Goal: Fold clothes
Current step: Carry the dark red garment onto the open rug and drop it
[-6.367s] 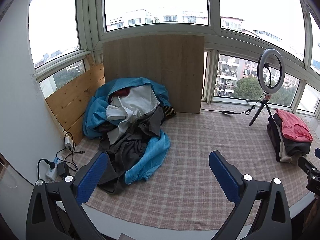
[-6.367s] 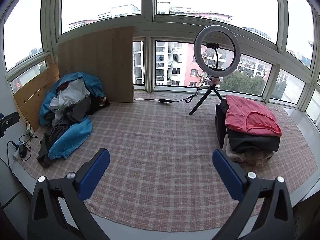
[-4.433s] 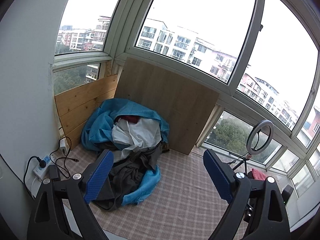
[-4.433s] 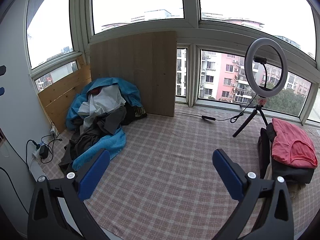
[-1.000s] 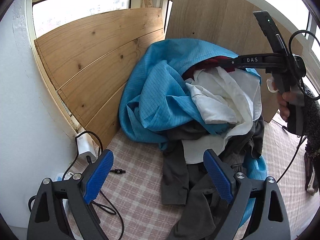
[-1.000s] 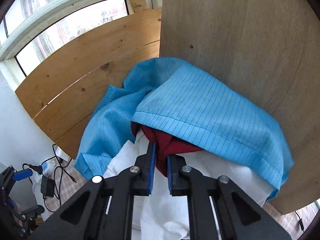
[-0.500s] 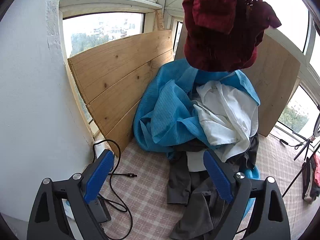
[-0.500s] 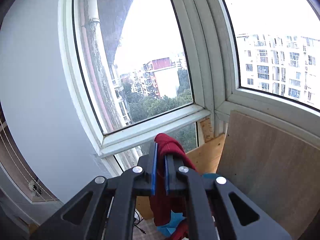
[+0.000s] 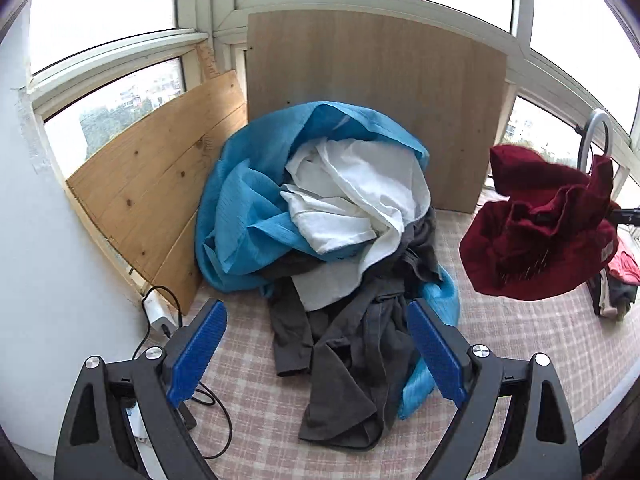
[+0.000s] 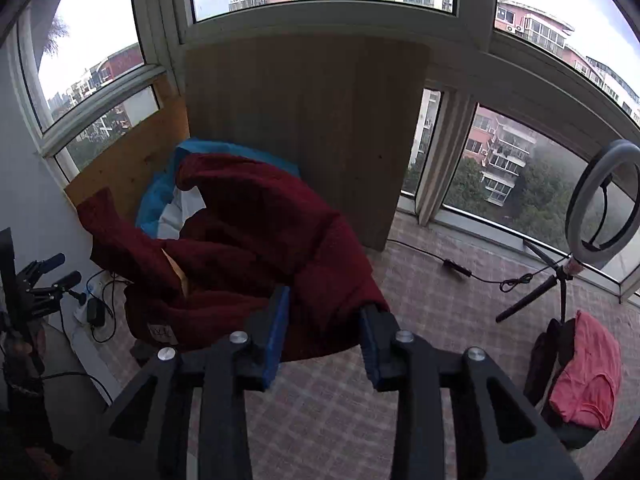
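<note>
A dark red garment (image 10: 248,248) hangs bunched in the air from my right gripper (image 10: 324,312), whose jaws stand partly apart with the cloth between them. It also shows in the left wrist view (image 9: 540,236), floating at the right above the checked mat (image 9: 520,340). A pile of unfolded clothes (image 9: 332,220), blue, white and grey, lies in the back left corner. My left gripper (image 9: 316,344) is open and empty, low in front of the pile.
Wooden boards (image 9: 368,96) lean against the windows behind the pile. A power strip and cables (image 9: 160,316) lie at the left wall. A ring light on a tripod (image 10: 600,216) and a stack of folded clothes (image 10: 580,372) stand at the right.
The red garment has swung from high above the pile down to the right. My right gripper's jaws now stand wider around it. My left gripper has stayed open in front of the pile.
</note>
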